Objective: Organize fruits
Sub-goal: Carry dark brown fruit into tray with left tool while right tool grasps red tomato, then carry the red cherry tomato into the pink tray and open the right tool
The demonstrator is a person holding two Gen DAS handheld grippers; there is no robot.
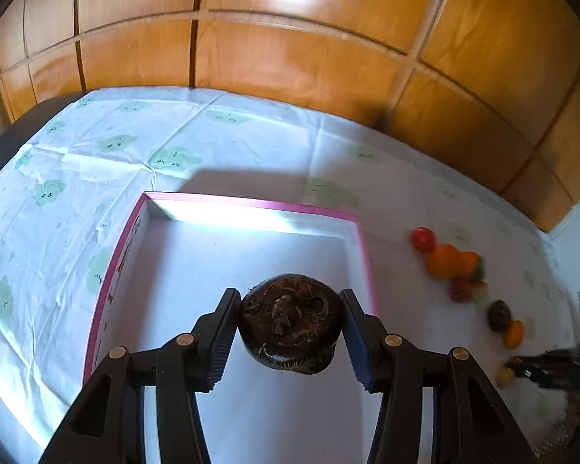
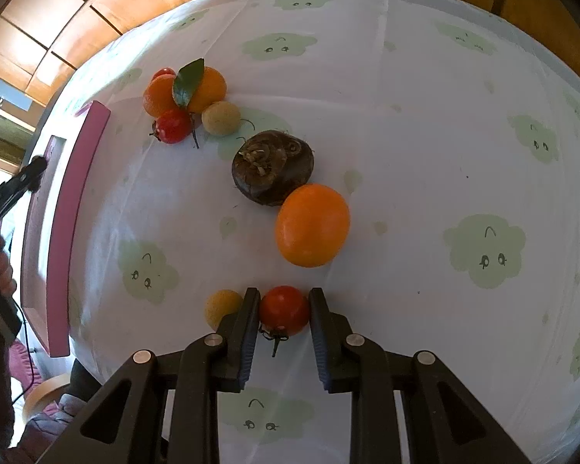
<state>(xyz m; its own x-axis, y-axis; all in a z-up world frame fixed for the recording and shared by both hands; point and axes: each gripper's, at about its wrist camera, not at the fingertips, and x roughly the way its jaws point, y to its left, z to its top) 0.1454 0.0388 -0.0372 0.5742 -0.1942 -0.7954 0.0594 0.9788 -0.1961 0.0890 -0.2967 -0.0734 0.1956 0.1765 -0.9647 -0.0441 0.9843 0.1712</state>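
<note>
My left gripper (image 1: pixel 290 328) is shut on a dark brown water chestnut (image 1: pixel 290 323) and holds it above the white inside of a pink-rimmed box (image 1: pixel 251 205). My right gripper (image 2: pixel 284 309) is shut on a small red tomato (image 2: pixel 284 309) low over the tablecloth. Ahead of it lie an orange fruit (image 2: pixel 312 225) and a second dark water chestnut (image 2: pixel 271 167). Farther off is a cluster of two leafy oranges (image 2: pixel 183 91), a red fruit (image 2: pixel 173 125) and a yellow-green fruit (image 2: pixel 220 118). A small yellow fruit (image 2: pixel 221 306) lies left of the right gripper's fingers.
The box (image 2: pixel 63 232) lies at the table's left side in the right wrist view. A white tablecloth with green cloud faces (image 2: pixel 483 251) covers the table. Wooden cabinet doors (image 1: pixel 290 58) stand behind it. The same fruit cluster (image 1: pixel 450 261) shows right of the box in the left wrist view.
</note>
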